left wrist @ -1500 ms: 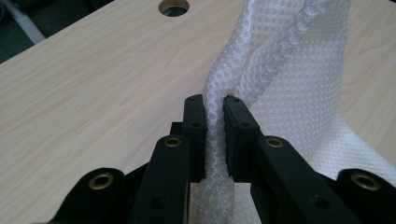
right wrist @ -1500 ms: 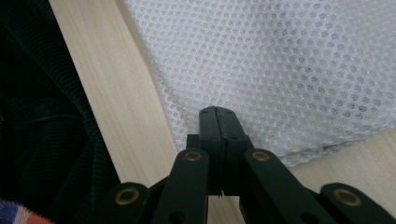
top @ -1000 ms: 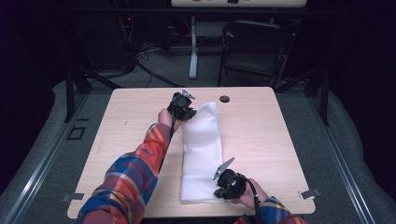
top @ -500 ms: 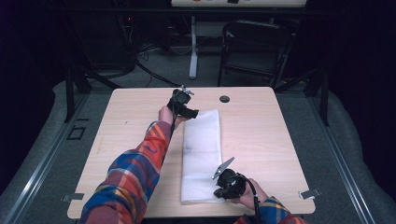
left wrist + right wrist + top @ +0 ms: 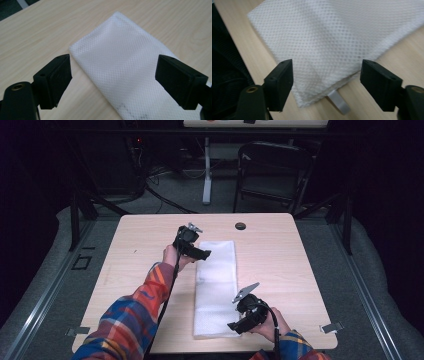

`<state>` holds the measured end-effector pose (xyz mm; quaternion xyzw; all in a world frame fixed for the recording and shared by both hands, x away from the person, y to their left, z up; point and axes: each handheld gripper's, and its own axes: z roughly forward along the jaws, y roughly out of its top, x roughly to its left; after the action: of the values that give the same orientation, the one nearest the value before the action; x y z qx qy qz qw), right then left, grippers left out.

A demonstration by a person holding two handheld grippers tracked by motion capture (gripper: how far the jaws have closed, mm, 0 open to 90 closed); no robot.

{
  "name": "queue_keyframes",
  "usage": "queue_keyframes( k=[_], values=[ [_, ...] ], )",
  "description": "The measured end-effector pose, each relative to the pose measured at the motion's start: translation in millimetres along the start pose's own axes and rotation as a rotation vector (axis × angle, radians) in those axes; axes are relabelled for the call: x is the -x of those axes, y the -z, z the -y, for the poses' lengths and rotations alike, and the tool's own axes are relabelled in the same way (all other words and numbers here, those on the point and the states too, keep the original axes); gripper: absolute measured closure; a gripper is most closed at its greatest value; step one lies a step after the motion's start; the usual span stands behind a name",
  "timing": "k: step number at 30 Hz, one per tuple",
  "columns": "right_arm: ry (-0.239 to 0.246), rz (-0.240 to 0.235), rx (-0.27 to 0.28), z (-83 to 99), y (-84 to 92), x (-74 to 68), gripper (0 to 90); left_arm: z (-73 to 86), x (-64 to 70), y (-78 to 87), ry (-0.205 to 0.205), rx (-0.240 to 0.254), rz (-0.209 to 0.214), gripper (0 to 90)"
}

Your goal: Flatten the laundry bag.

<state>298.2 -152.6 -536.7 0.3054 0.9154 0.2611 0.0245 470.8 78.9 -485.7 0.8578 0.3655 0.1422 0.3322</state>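
The folded cloth lies flat on the counter. Left tongs and right tongs, jaws just opened, stand spread, gripping nothing.

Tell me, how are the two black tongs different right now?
The left tongs sit at the far end of the white mesh cloth; the right tongs sit at its near end. The left tongs reach in from the cloth's left edge, the right tongs from its right corner. Alike: both have just opened, jaws apart, and neither grips the cloth, which lies flat on the wooden table.
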Motion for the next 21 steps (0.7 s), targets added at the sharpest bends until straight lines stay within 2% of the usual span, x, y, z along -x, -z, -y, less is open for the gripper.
queue_keyframes(
  k=[2,7,10,12,13,18,21],
  values=[
    [-0.011,0.020,0.000,0.2,2.4,2.2,16.4,8.2,5.7,5.5,-0.016,-0.002,0.008,12.5],
    [-0.029,0.065,-0.001,0.2,8.5,5.1,10.7,25.7,18.6,18.6,-0.045,-0.004,0.026,11.4],
    [-0.044,0.092,0.008,0.4,12.3,7.1,7.4,33.8,25.8,24.3,-0.047,0.003,0.047,10.7],
    [-0.061,0.099,0.035,0.7,14.0,9.3,5.3,38.5,31.4,27.4,-0.055,0.006,0.057,10.6],
    [-0.059,0.109,0.021,0.3,15.4,10.7,4.5,40.6,34.2,28.8,-0.059,0.009,0.059,10.3],
    [-0.078,0.107,0.015,2.1,13.2,14.3,0.0,47.6,46.7,35.5,-0.070,-0.002,0.081,7.9],
    [-0.075,0.104,0.008,3.6,13.2,14.9,0.0,53.3,57.0,40.2,-0.099,-0.005,0.088,7.2]
  ],
)
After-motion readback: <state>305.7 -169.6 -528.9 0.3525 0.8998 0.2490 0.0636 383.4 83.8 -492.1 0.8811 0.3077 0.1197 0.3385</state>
